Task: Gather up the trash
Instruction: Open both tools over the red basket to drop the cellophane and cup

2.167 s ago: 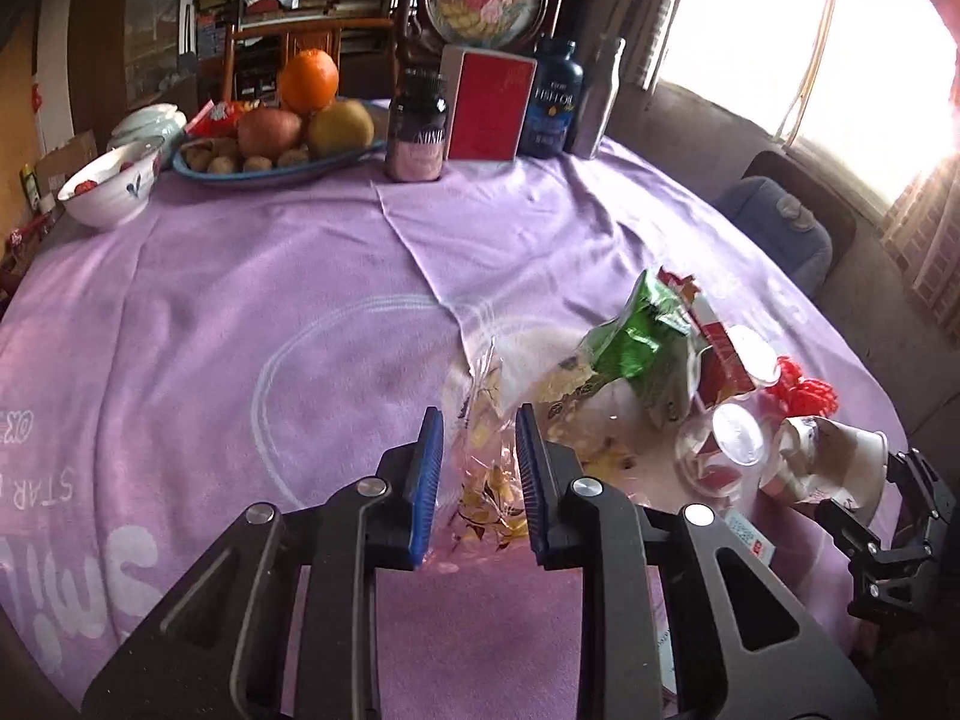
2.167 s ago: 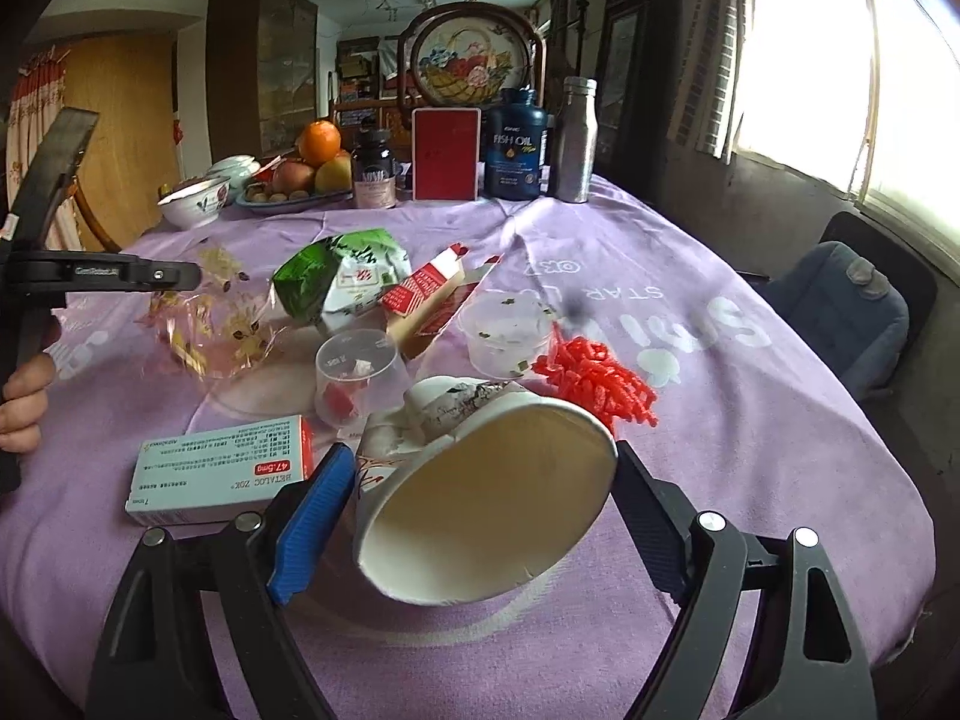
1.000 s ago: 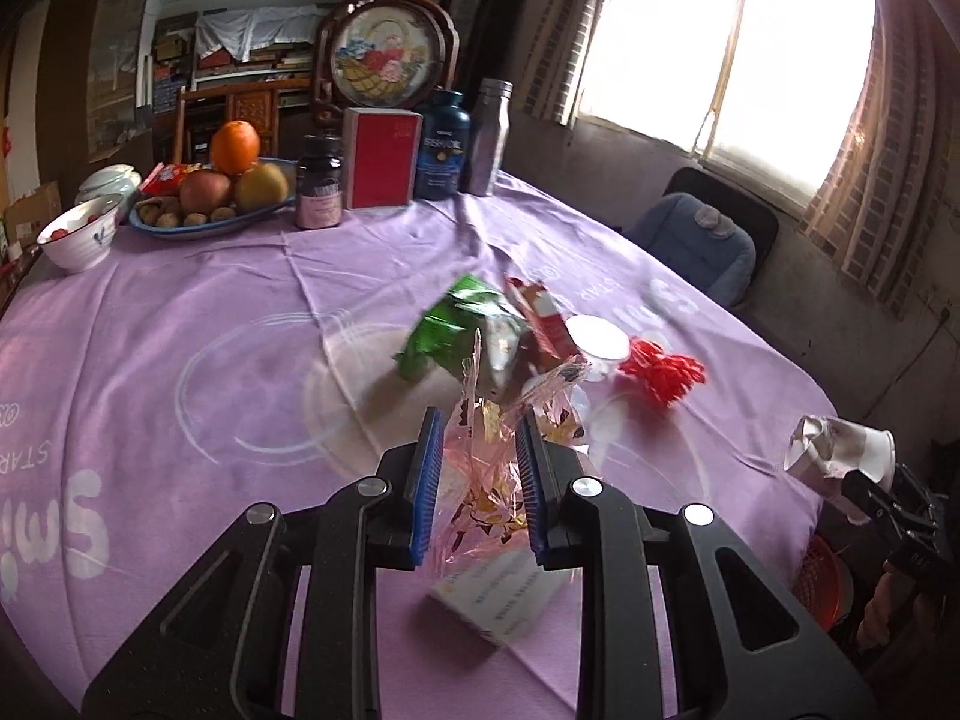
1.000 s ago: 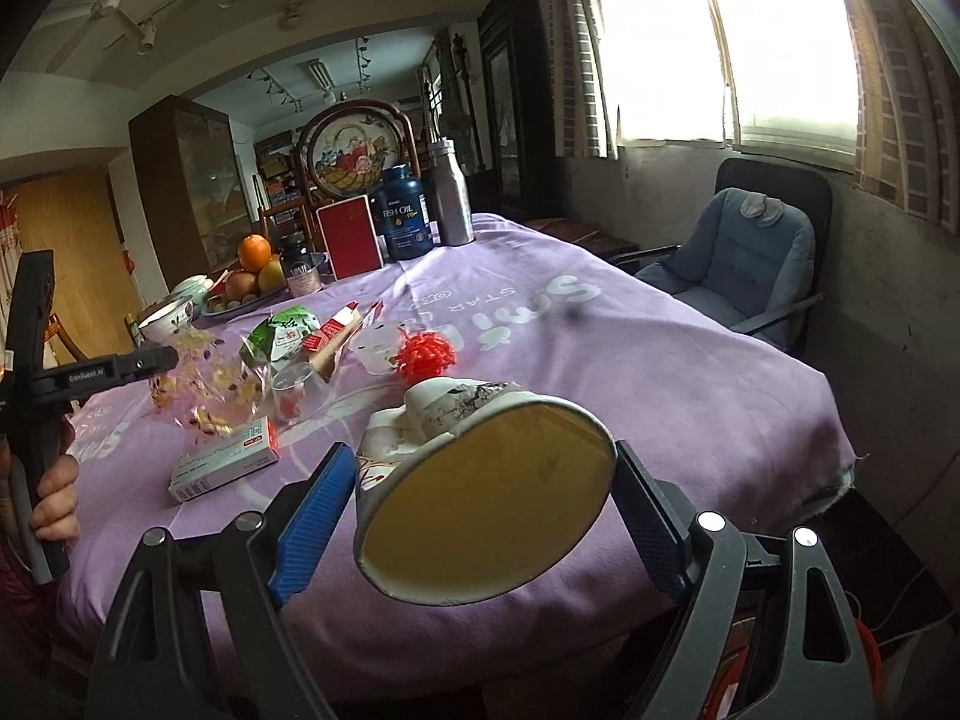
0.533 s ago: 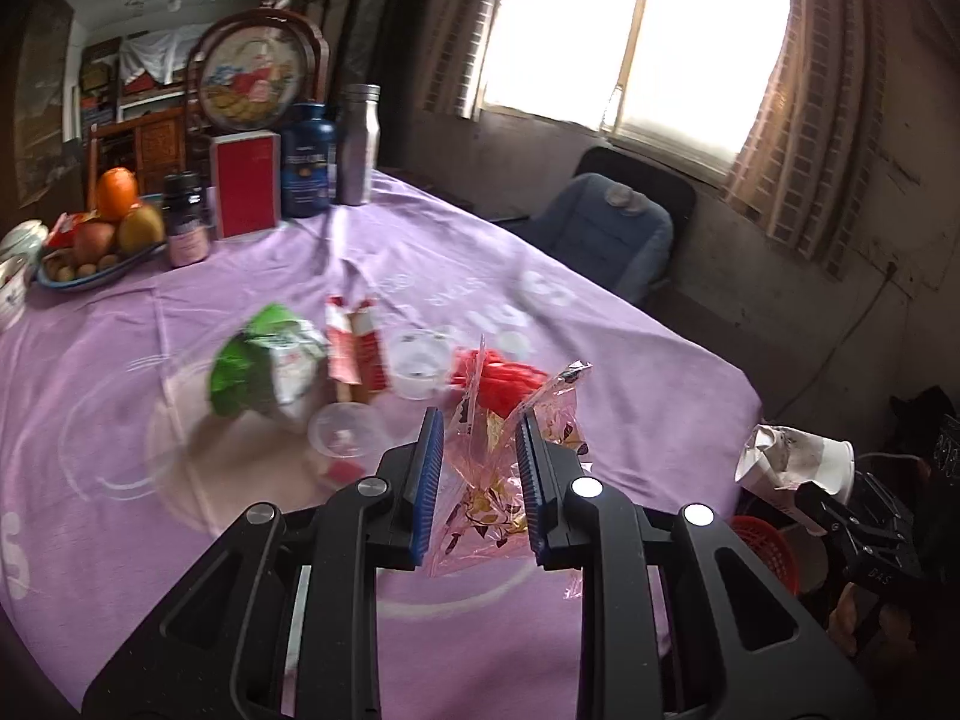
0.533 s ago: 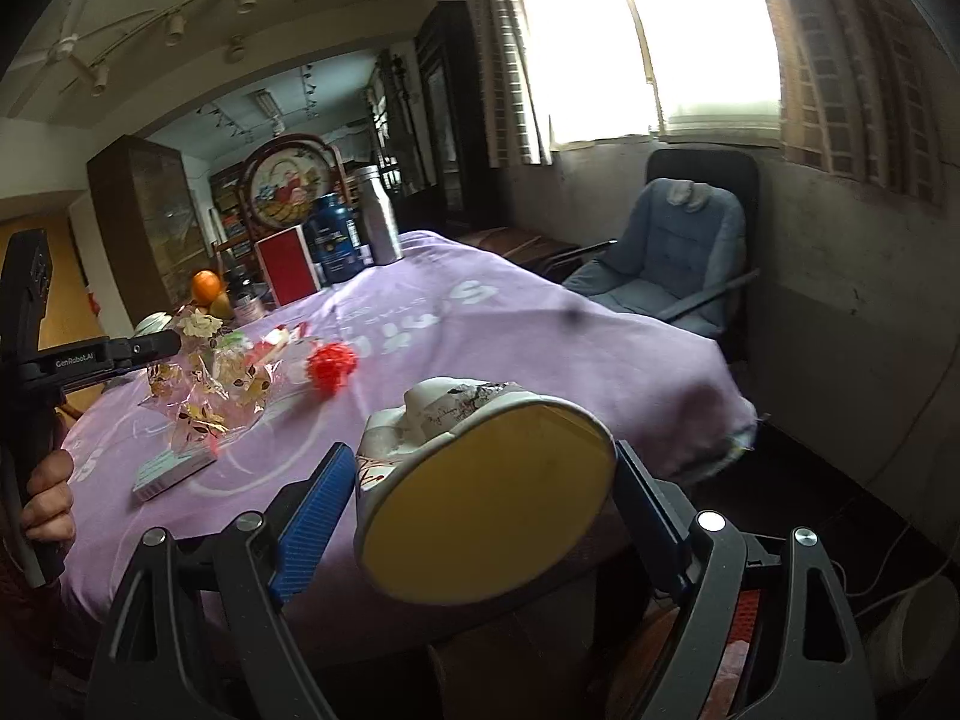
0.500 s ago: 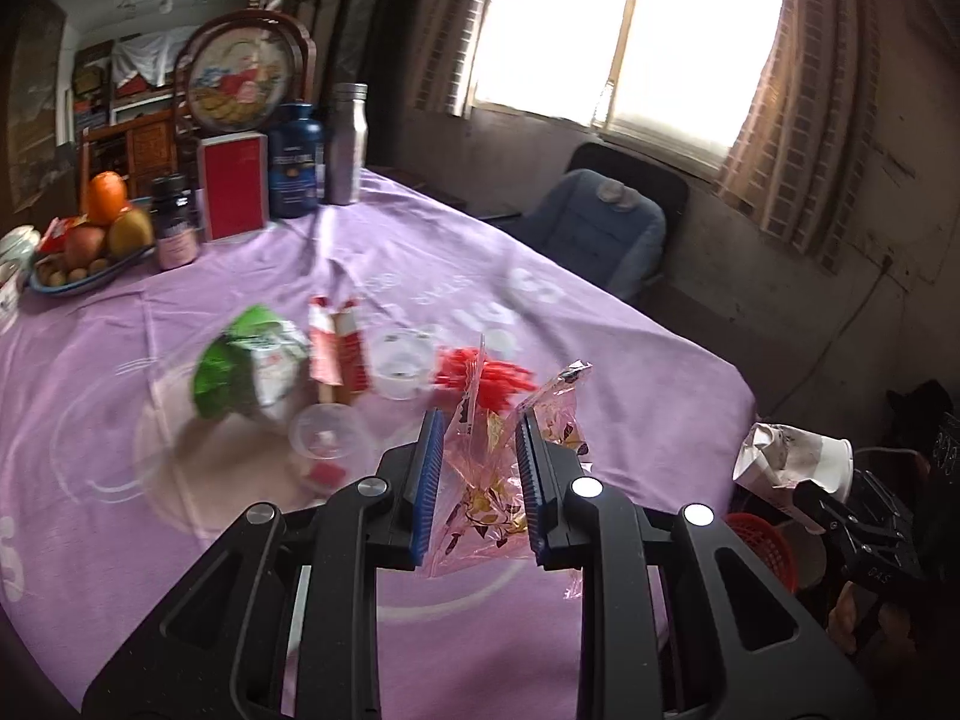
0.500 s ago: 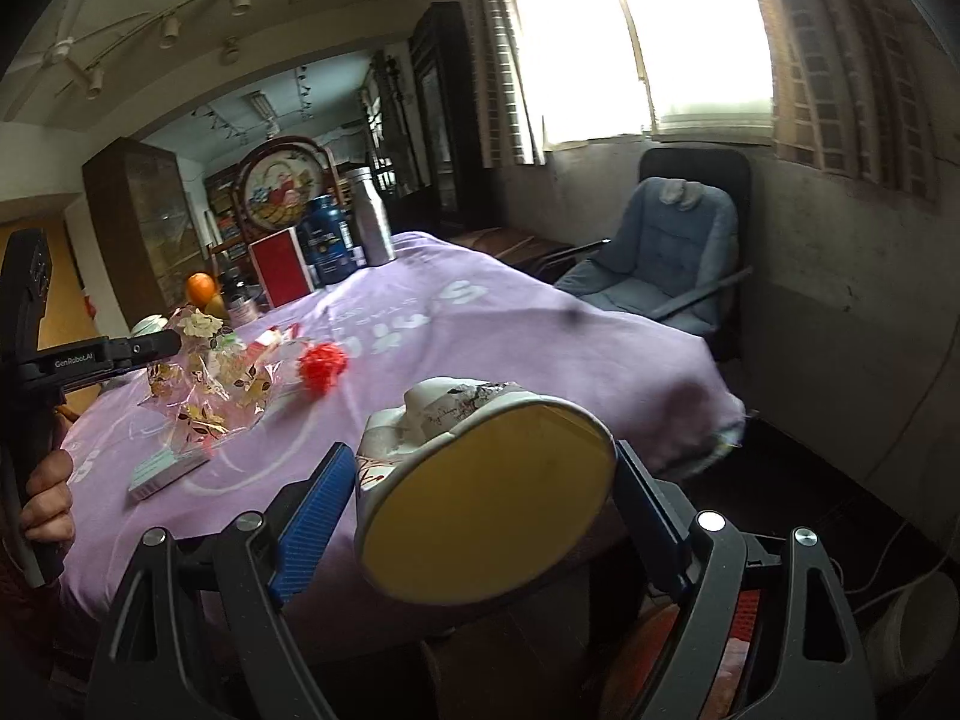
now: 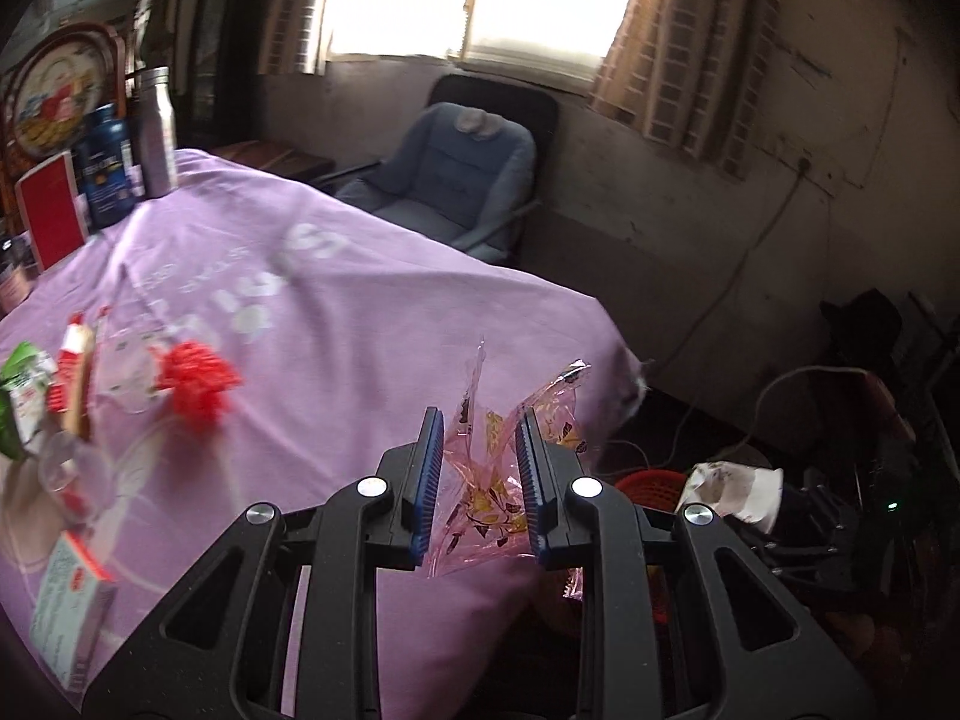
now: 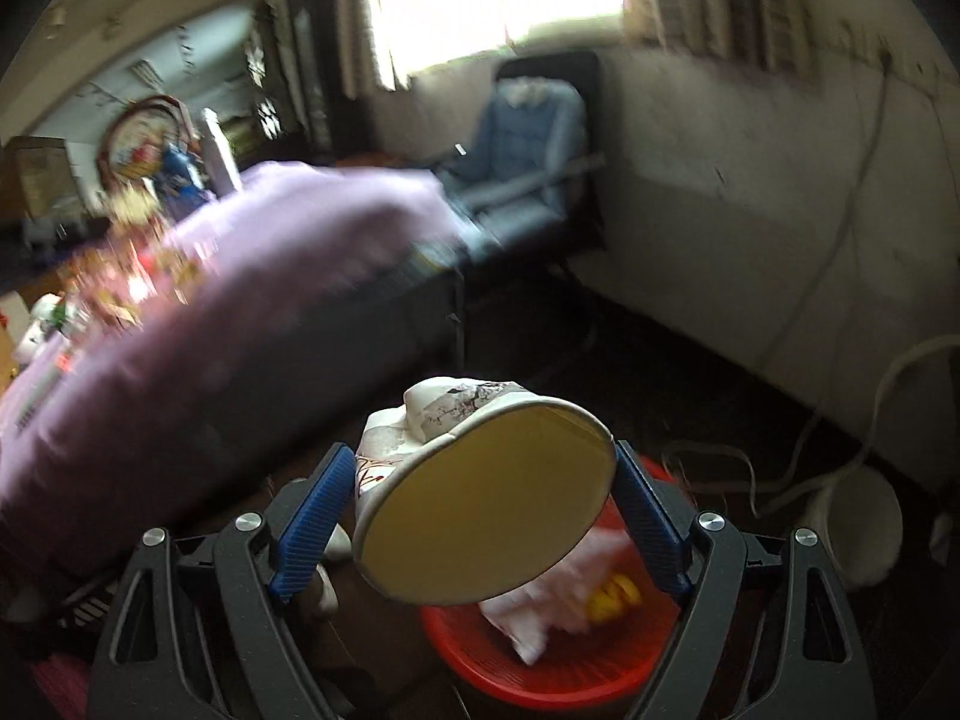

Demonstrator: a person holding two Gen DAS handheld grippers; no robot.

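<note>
Between the right tongs (image 10: 480, 516), spread wide, a crumpled paper cup (image 10: 480, 498) is clamped above the red basket (image 10: 540, 660) on the floor. Left tongs (image 9: 480, 480) pinch a pink cellophane wrapper (image 9: 492, 480) over the purple worktop's (image 9: 300, 300) edge; beyond lie a red bow (image 9: 198, 384) and other litter.

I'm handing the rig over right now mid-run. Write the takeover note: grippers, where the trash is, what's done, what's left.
Left gripper: shut on the pink cellophane wrapper, over the table edge.
Right gripper: clamped on the crumpled paper cup, just above the red basket on the floor.
Done: both pieces lifted off; the basket already holds some trash.
Left: drop the cup, then the wrapper. On the purple tablecloth remain the red bow, green packet and medicine box.
</note>
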